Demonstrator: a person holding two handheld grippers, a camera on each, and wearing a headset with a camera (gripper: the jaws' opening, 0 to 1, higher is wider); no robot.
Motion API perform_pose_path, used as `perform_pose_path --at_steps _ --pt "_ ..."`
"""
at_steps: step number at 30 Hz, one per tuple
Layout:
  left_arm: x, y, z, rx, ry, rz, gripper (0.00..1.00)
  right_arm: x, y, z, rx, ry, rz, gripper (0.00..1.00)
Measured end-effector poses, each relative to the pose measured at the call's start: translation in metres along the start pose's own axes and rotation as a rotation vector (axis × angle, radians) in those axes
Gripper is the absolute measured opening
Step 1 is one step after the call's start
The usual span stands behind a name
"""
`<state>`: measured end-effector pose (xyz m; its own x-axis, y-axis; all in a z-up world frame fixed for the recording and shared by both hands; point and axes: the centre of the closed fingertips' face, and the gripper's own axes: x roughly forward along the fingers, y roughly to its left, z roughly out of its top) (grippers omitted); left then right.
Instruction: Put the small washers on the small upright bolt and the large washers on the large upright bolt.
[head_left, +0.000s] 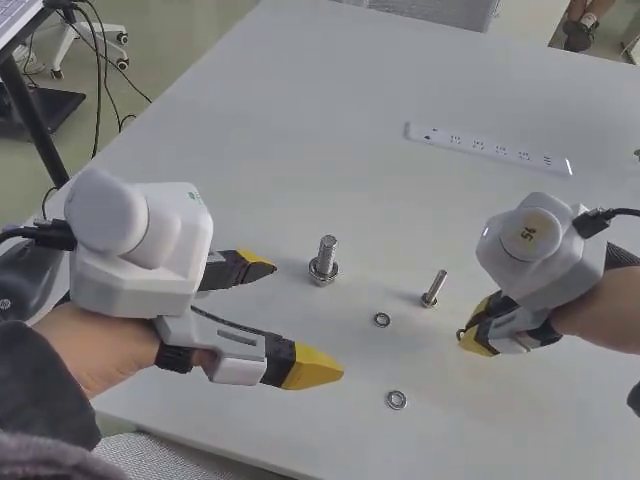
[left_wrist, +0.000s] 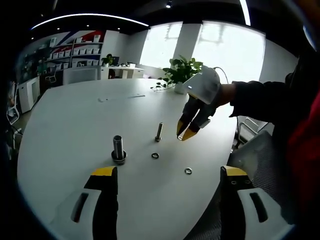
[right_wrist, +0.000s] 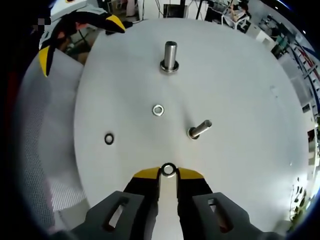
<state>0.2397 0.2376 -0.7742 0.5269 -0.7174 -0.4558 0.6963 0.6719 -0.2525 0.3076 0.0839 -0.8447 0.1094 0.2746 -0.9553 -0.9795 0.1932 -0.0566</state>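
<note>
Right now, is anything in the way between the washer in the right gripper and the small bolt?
No, nothing visible. Only bare table lies between the washer in the right gripper and the small bolt; two loose washers sit aside.

White bench (head_left: 300, 120), matte, with a rounded edge. On it at the far right, a white power strip (head_left: 490, 148), lying flat. Past the far left edge, a green floor (head_left: 180, 40), black cables (head_left: 98, 80) trailing down over it, and the white castor base (head_left: 100, 35) of a chair. In the left gripper view, at the far end of the bench, a potted plant (left_wrist: 181, 74) before bright windows (left_wrist: 222, 47); left of these, wall shelves (left_wrist: 82, 50) with white boxes.
</note>
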Motion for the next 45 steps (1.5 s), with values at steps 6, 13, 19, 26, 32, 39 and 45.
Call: perform_pose_path --at_steps 6,13,19,26,32,39,45 --pt "0.0 0.0 0.001 0.003 -0.002 -0.001 0.84 -0.012 -0.004 0.003 -0.011 -0.004 -0.02 0.13" --pt "0.001 -0.001 0.002 0.006 -0.003 -0.003 0.84 -0.029 -0.008 0.015 -0.029 -0.021 -0.045 0.13" --pt "0.0 0.0 0.003 0.007 -0.008 -0.001 0.84 -0.037 -0.012 0.025 -0.051 -0.032 -0.065 0.13" --pt "0.0 -0.001 0.003 0.006 -0.01 0.0 0.84 -0.043 -0.022 0.035 -0.069 -0.04 -0.087 0.13" --pt "-0.001 0.0 0.003 0.005 -0.011 0.003 0.84 -0.044 -0.028 0.043 -0.083 -0.042 -0.095 0.13" --pt "-0.001 0.002 0.002 0.002 -0.01 0.006 0.84 -0.04 -0.036 0.052 -0.112 -0.03 -0.1 0.13" --pt "-0.002 0.003 0.001 -0.003 -0.009 0.008 0.84 -0.035 -0.038 0.059 -0.129 -0.026 -0.092 0.13"
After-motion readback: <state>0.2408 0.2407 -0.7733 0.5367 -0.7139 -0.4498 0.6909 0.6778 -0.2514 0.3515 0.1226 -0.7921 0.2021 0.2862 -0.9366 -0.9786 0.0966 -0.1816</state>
